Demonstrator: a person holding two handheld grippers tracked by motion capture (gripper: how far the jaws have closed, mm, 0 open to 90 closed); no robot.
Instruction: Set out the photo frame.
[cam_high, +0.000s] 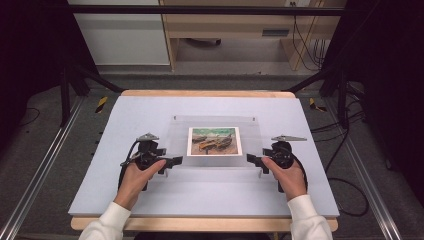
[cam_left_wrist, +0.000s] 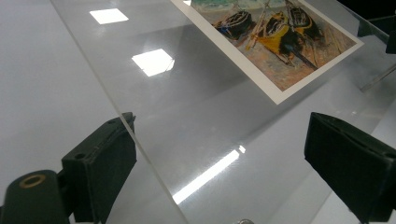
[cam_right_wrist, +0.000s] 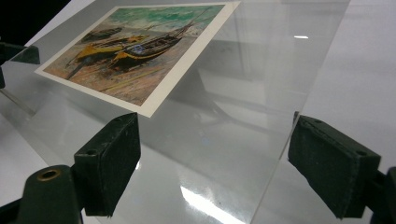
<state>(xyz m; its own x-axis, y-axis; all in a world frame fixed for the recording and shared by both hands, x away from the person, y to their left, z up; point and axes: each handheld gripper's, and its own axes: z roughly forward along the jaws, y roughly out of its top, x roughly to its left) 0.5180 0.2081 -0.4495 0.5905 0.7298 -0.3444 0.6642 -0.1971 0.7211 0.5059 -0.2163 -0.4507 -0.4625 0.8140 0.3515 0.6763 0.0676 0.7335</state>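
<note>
Tools (cam_high: 172, 162) (cam_high: 253, 161) astride clear sheet (cam_high: 215, 157) corners

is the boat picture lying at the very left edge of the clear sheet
No, in the high view the boat picture lies near the middle of the clear sheet, with bare sheet on both sides.

1. You find no readable text, label, brand, number or sign anywhere.
2. The print (cam_high: 213, 141) on the clear sheet (cam_high: 215, 125) bears only a painted scene of boats, with no lettering.
</note>
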